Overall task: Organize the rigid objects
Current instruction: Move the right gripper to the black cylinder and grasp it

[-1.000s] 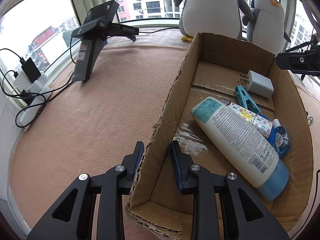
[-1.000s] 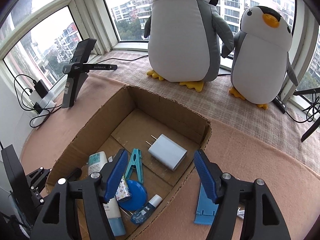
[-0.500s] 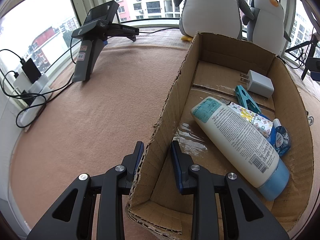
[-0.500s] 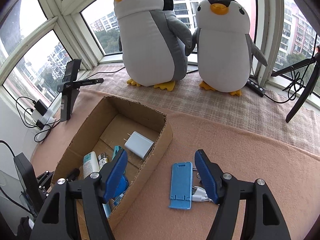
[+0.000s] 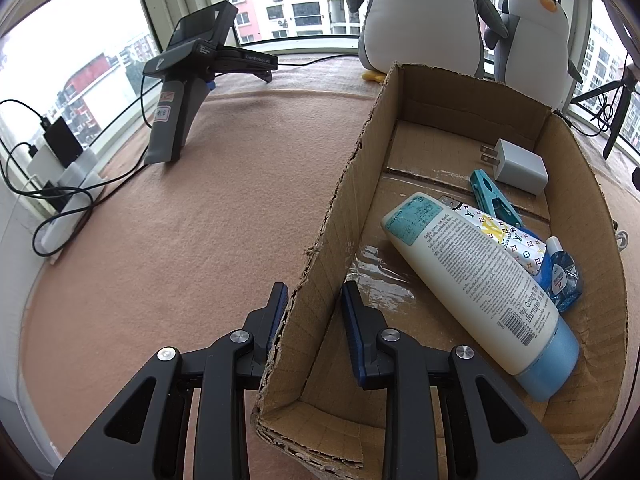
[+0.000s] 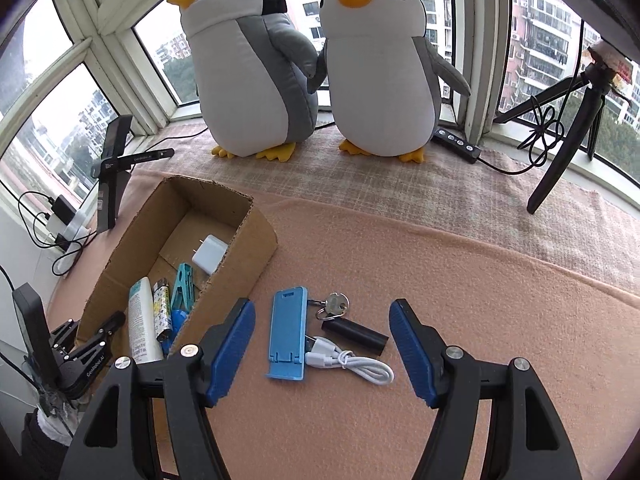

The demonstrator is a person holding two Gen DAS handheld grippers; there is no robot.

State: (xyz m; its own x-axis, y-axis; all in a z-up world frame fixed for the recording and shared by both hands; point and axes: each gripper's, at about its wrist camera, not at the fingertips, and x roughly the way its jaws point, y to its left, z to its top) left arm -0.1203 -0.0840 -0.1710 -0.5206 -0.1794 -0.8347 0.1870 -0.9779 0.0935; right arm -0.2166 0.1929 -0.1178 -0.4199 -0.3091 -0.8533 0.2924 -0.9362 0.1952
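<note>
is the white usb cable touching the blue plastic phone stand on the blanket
Touching. The right wrist view shows the white usb cable with its plug end resting against the blue plastic phone stand's right edge, no gap visible.

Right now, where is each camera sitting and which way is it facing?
Left wrist: on the left hand-held gripper, whose fingers straddle the cardboard box wall, facing the window.
Right wrist: on the open right hand-held gripper, above the blue phone stand, facing two plush penguins.
Shared: the box, its white charger, the penguins.
</note>
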